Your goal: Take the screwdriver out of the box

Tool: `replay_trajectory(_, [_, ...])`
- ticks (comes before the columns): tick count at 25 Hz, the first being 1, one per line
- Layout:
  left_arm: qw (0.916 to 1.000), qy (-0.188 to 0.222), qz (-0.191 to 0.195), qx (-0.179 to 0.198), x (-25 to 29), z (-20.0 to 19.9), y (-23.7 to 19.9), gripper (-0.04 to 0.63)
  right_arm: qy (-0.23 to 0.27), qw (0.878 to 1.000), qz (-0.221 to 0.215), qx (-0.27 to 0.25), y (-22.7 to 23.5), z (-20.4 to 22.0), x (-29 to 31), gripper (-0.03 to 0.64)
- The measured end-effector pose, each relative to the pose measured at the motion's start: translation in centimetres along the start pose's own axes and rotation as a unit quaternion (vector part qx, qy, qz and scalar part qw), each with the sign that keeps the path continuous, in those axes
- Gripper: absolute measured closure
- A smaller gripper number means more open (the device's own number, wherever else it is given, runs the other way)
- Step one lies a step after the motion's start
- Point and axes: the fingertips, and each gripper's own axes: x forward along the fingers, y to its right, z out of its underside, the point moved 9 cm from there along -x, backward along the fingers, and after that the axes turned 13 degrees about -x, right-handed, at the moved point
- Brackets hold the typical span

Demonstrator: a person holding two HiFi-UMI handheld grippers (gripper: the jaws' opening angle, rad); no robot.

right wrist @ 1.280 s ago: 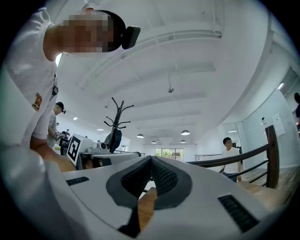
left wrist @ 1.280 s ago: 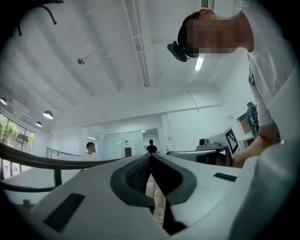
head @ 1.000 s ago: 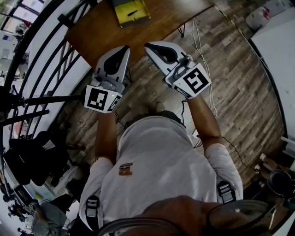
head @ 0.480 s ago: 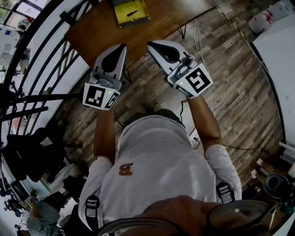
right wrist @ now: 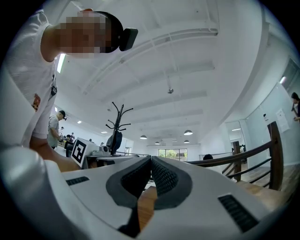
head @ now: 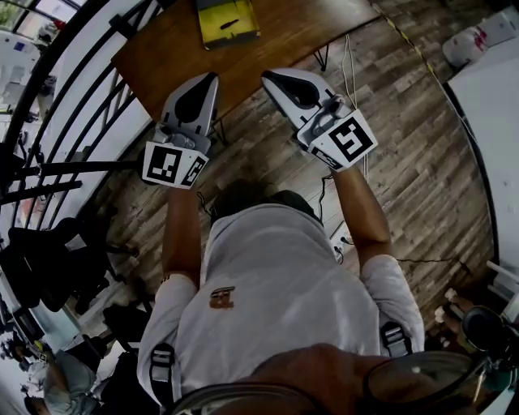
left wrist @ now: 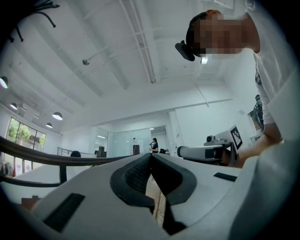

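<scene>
Head view steeply down; gripper views close along fingers (left wrist: 136,176), slightly upward.

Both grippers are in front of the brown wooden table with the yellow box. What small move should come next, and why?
Probably carry the right gripper forward until it is over the yellow box. Both it and the left gripper are shut, empty, and short of the box, where a dark slim tool lies.

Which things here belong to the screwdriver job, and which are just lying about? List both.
Job: yellow box; dark tool inside it, likely the screwdriver; wooden table; left gripper and right gripper, both shut and empty.
Lying about: floor cables; railing; coat stand.
</scene>
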Motion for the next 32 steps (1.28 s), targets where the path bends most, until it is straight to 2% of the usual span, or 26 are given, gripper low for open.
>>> replay_trajectory(6, [1.0, -0.004, -0.006, 0.005, 1.5, 0.1, -0.8, 0.577, -0.002, 1.0, -0.001, -0.002, 1.9, 0.6, 0.5, 0.584])
replay_trajectory(13, [0.9999, -0.009, -0.005, 0.01, 3.3, 0.8, -3.9, 0.577, -0.013, 1.0, 0.005, -0.003, 3.6, 2.1, 2.0, 0.584])
replay_trajectory(26, [0.9998, -0.008, -0.005, 0.015, 10.6, 1.4, -13.0, 0.575, -0.037, 0.999, 0.009, -0.02, 11.9, 5.3, 8.5, 0.584])
replay_trajectory(32, [0.9994, -0.016, 0.002, 0.03, 15.0, 1.3, -17.6, 0.577, -0.047, 0.999, 0.007, -0.018, 16.5, 7.6, 12.8, 0.584])
